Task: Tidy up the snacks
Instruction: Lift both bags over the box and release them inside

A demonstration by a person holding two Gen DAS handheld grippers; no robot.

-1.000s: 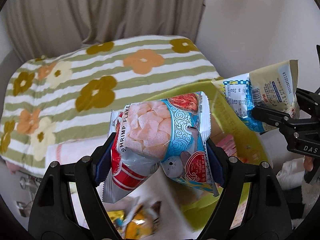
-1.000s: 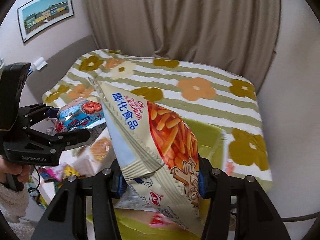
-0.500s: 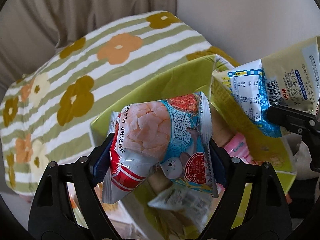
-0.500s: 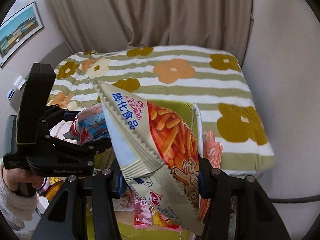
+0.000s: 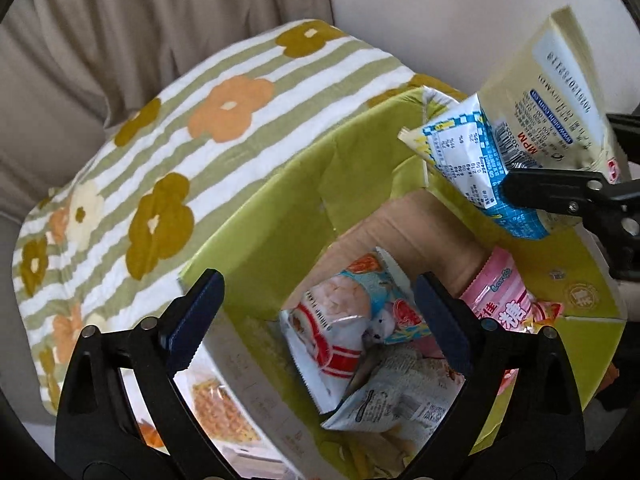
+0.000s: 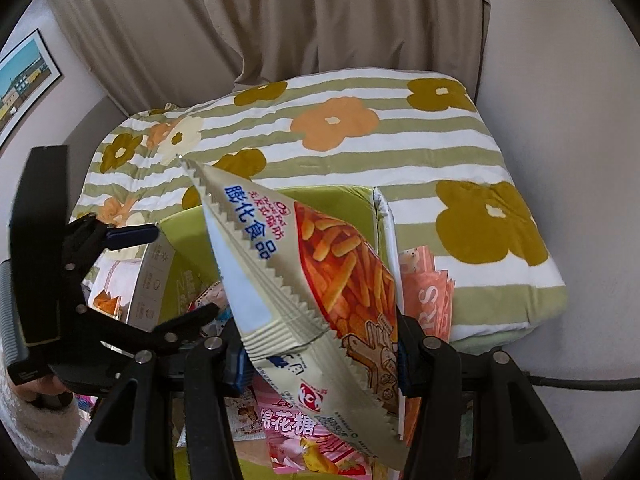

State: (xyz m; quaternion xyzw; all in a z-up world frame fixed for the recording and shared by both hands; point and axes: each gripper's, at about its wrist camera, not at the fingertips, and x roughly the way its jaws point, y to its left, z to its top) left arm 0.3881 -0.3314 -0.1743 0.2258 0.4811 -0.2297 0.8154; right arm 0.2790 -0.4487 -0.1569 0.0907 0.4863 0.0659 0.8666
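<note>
A: How is the left tool standing?
B: Its jaws have just been spreading and are gaping empty; the shrimp flakes bag is lying below them inside the green box.

A: And the right tool?
B: It is pinching the cream chip bag above that box, beside the flowered bed.

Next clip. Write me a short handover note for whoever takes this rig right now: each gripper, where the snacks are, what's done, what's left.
Left gripper: open, empty; its fingers have just been opening.
Right gripper: shut on the fries bag, held above the green box.
Done: shrimp flakes bag lies in the box beside the pink marshmallow bag and a grey packet.
Left: release the fries bag into the box.
</note>
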